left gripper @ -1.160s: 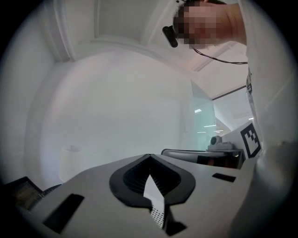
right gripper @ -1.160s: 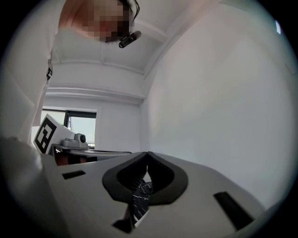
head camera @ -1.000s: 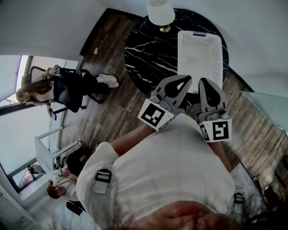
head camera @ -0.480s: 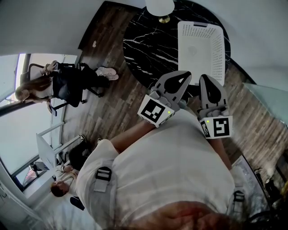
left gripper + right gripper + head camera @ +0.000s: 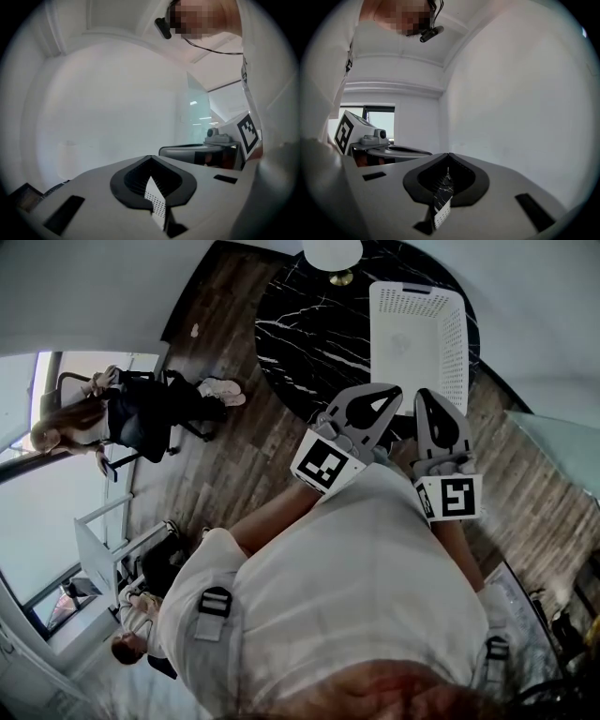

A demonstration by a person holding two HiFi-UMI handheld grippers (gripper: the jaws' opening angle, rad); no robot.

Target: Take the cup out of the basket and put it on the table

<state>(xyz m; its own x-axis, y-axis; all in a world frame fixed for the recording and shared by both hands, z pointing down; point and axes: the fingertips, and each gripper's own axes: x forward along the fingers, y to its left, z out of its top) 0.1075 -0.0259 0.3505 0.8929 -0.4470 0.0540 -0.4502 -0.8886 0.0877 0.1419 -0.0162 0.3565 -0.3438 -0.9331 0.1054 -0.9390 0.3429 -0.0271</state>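
I find no word, number or brand that can be read. The only signs are square black-and-white patterns, coded blocks and not letters. One marker (image 5: 326, 463) faces up on the cube of my left gripper (image 5: 386, 395), and a second marker (image 5: 448, 498) on the cube of my right gripper (image 5: 429, 399). The left gripper view catches the right cube's marker (image 5: 249, 133) at its edge — the right gripper view, the left cube's marker (image 5: 343, 131).
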